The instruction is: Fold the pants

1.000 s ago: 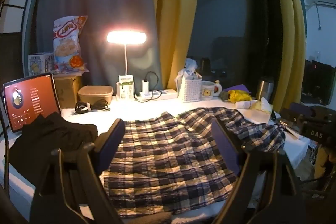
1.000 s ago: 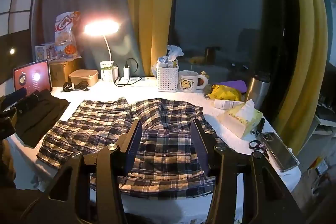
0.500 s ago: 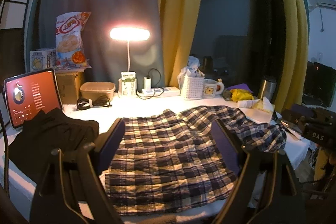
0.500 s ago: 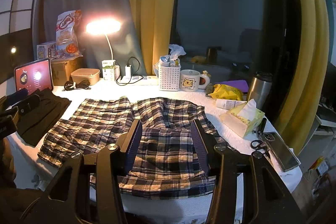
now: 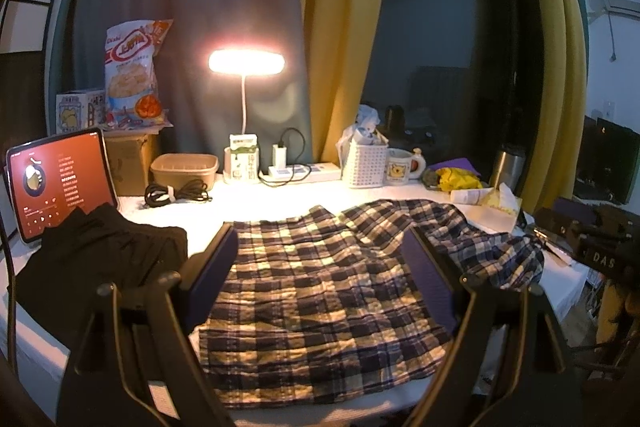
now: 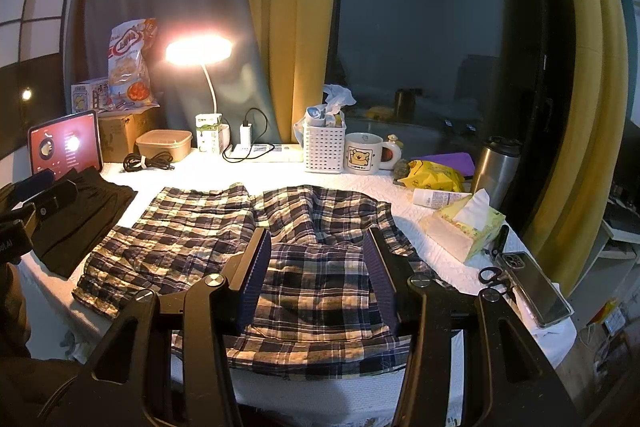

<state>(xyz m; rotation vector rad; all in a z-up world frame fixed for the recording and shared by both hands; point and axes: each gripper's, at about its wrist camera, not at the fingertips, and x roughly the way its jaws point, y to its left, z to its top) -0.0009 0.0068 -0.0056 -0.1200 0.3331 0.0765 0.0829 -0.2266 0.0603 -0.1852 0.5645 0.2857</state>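
Plaid pants lie spread flat on the white table, legs to the left and waist to the right in the right wrist view. My left gripper hovers over the near edge of one leg, jaws wide apart and holding nothing. Above the waist part, my right gripper is open too, with only cloth showing below it. Each gripper's black body shows at the edge of the other's view: the right gripper's body and the left gripper's body.
A folded black garment and a lit tablet sit at the left. Along the back stand a lamp, power strip, white basket and mug. Tissue box, scissors, phone and steel tumbler crowd the right.
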